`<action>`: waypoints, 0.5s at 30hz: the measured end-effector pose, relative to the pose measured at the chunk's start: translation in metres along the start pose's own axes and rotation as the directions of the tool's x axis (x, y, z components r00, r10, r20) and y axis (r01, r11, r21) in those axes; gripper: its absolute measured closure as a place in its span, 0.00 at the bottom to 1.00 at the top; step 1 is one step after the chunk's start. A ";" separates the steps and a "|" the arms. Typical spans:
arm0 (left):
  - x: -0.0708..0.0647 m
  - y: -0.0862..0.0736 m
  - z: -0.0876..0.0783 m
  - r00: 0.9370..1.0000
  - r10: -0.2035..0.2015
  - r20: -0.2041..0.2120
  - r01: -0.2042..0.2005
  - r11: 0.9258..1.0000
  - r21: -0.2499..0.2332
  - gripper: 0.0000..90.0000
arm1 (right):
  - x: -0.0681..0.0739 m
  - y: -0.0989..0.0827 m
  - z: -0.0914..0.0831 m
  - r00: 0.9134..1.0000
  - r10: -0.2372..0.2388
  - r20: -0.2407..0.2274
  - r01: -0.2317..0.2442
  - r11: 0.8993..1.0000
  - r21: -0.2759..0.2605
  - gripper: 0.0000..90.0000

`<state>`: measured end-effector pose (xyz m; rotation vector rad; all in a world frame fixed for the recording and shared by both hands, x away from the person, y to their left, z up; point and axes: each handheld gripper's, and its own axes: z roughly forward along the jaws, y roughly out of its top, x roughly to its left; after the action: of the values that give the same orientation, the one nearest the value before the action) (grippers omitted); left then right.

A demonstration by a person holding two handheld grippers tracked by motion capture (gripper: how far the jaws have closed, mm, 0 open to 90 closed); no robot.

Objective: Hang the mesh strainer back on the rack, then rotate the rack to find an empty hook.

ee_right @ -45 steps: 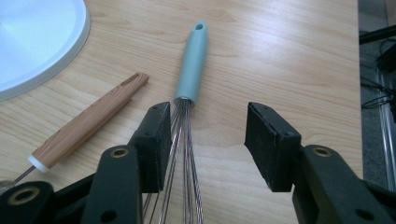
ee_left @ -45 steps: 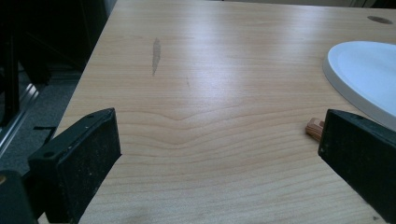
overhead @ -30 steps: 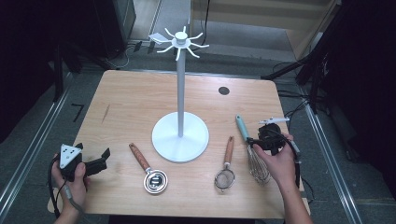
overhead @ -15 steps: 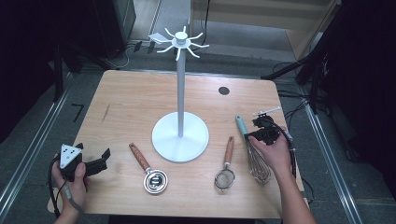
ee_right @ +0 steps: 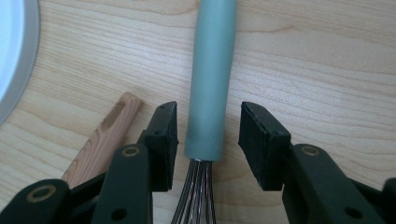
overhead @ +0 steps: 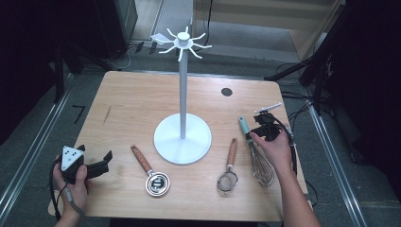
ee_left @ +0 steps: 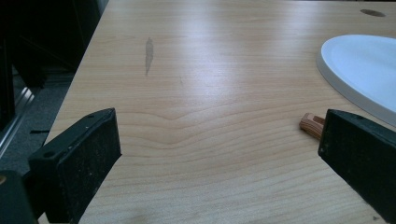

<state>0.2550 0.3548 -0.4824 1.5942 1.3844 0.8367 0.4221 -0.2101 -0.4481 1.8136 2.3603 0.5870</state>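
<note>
The right gripper [overhead: 263, 128] has slid in from the table's right edge since a second ago and now sits low over the whisk [overhead: 257, 153], its jaws having narrowed on the way; in the right gripper view they straddle the bottom of the teal handle, a gap showing on each side, pads not yet pressing. The whisk lies flat at about four o'clock from the white stand [overhead: 182, 137], smooth matte handle pointing away from the person, shiny wire loops toward them. Over at eight o'clock the left gripper [overhead: 97, 166] hasn't budged, jaws wide apart over bare wood. Between them, a wooden-handled steel measuring cup [overhead: 151, 172] and a fine-mesh strainer [overhead: 229, 170] with a matching wood handle lie flat. The stand has a round disc base, a slim pole and a crown of curved hooks. The table [overhead: 132, 104] is pale wood grain with rounded corners and a dark round cap at one o'clock; grey floor, metal rails and cables surround it.
</note>
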 end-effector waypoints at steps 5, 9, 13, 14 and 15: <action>0.000 0.000 0.000 1.000 0.000 0.000 0.000 1.000 0.001 0.00 | 0.003 0.004 0.009 1.000 0.006 -0.007 -0.006 0.999 0.048 0.66; 0.000 0.000 0.000 1.000 0.000 0.002 0.000 1.000 0.002 0.00 | 0.005 0.006 0.012 1.000 0.007 0.005 -0.007 0.998 0.064 0.67; 0.000 0.000 0.000 1.000 0.000 0.005 0.000 1.000 0.002 0.00 | 0.006 0.009 0.014 1.000 0.002 0.012 -0.003 0.998 0.058 0.67; 0.000 0.000 0.000 1.000 0.000 0.004 0.000 1.000 0.003 0.00 | 0.007 0.010 0.015 1.000 0.004 0.015 -0.005 0.998 0.059 0.67; 0.001 0.000 0.000 1.000 0.000 0.004 0.000 1.000 0.003 0.00 | 0.007 0.011 0.017 1.000 -0.001 0.025 -0.001 0.998 0.067 0.67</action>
<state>0.2553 0.3553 -0.4824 1.5974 1.3830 0.8315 0.4354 -0.1973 -0.4589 1.8365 2.3918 0.4884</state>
